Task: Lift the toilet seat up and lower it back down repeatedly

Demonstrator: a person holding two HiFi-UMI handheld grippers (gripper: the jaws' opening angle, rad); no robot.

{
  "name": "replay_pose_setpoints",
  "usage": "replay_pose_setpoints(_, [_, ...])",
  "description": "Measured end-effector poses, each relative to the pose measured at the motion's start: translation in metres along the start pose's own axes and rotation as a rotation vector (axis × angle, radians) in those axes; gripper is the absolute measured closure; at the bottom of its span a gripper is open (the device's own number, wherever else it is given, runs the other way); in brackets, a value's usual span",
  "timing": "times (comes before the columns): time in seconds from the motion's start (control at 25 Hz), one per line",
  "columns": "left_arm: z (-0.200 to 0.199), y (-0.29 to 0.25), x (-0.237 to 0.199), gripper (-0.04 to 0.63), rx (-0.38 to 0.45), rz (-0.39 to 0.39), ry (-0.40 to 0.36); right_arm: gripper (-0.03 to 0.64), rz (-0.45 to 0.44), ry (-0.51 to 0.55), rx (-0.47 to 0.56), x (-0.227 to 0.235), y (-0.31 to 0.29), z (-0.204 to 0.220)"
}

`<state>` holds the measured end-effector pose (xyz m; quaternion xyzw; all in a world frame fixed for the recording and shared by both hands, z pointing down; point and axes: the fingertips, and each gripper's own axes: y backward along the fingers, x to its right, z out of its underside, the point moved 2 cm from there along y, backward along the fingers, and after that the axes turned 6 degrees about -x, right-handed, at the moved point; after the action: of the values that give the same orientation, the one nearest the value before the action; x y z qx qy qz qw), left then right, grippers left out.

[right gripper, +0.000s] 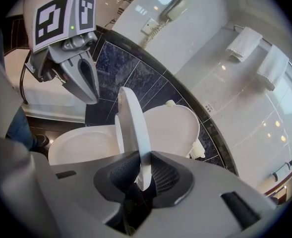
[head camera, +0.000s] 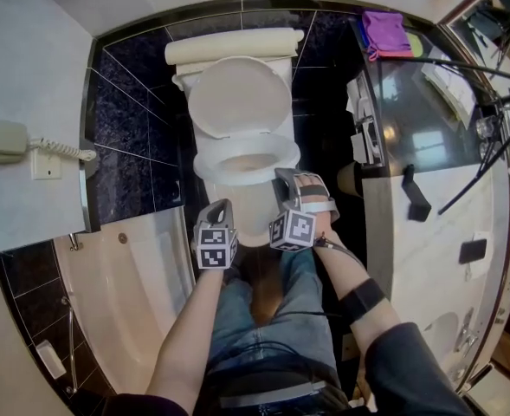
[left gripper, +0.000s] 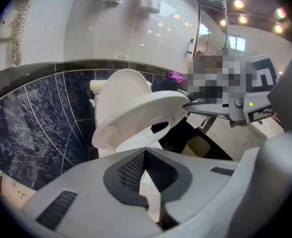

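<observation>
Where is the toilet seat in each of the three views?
Head view: seat at centre, just below the upright lid.
Left gripper view: centre, tilted up, in front of the lid.
Right gripper view: centre, edge-on between the right gripper's jaws.
Shared landmark: the lid.

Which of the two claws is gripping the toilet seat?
The right claw, clamped on the rim of the half-raised toilet seat; the left claw is shut on nothing.
</observation>
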<state>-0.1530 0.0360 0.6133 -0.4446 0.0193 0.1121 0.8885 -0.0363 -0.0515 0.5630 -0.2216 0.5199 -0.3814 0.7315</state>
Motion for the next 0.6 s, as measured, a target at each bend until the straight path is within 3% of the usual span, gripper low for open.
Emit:
replay_pose_setpoints(0.32, [0.019,-0.006,0.010,0.595,0.015,0.016,-0.011,0.518,-0.021,0.071,-0.023,-0.066,0.014,0.023])
replay_pose_setpoints(0.6, [0.077,-0.014,0.023,0.595,-0.001,0.030,-0.009,0.512,-0.064,0.086,-0.039,-0.122,0.021,0.044])
